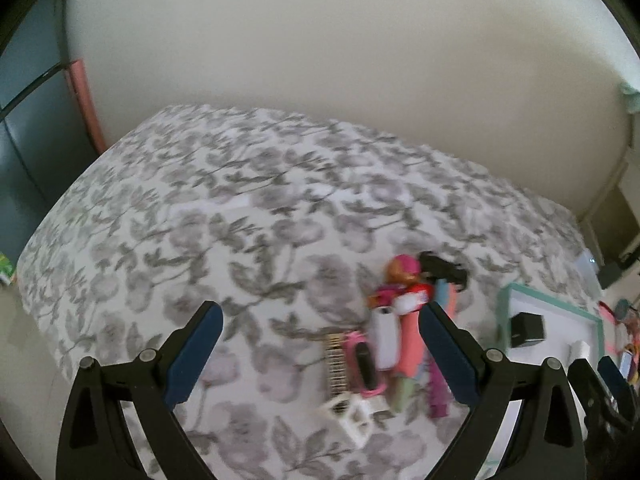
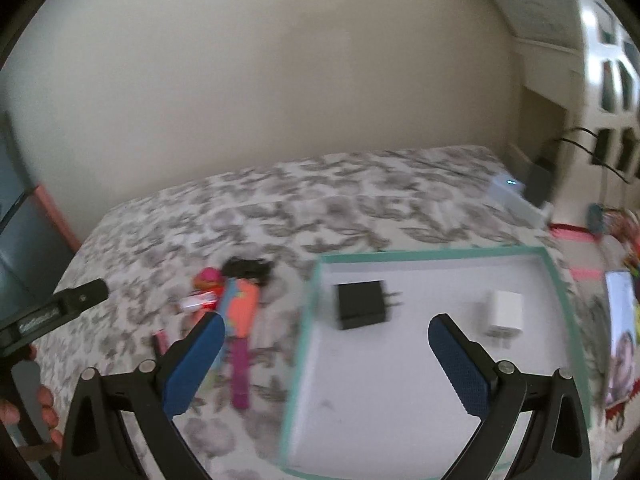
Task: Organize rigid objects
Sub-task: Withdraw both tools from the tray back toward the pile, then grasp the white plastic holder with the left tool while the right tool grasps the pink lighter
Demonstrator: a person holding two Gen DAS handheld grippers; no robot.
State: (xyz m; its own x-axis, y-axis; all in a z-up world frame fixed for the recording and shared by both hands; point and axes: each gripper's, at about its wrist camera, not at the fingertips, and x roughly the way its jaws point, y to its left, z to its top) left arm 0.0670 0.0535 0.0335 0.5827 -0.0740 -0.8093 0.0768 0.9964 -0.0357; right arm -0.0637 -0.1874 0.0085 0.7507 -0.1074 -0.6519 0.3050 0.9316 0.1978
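Observation:
A white tray with a teal rim [image 2: 554, 276] lies on a floral bedspread; it also shows in the left wrist view [image 1: 505, 300]. In it sit a black charger [image 2: 362, 305] and a white charger [image 2: 505, 313]. Left of the tray lies a pile of small objects: a pink-haired doll [image 1: 402, 272], a white case [image 1: 386, 340], a pink band [image 1: 366, 364], a white cube adapter [image 1: 352, 414], a purple strip [image 2: 240, 372] and a black clip [image 2: 248, 268]. My left gripper [image 1: 320, 316] is open above the pile. My right gripper [image 2: 324, 330] is open over the tray's left edge.
The floral bed [image 1: 240, 200] meets a cream wall behind. A dark cabinet [image 1: 28, 120] stands at left. A white device with a light [image 2: 508, 188] sits at the bed's far right corner. White shelving [image 2: 608, 80] and colourful clutter [image 2: 616, 224] are at right.

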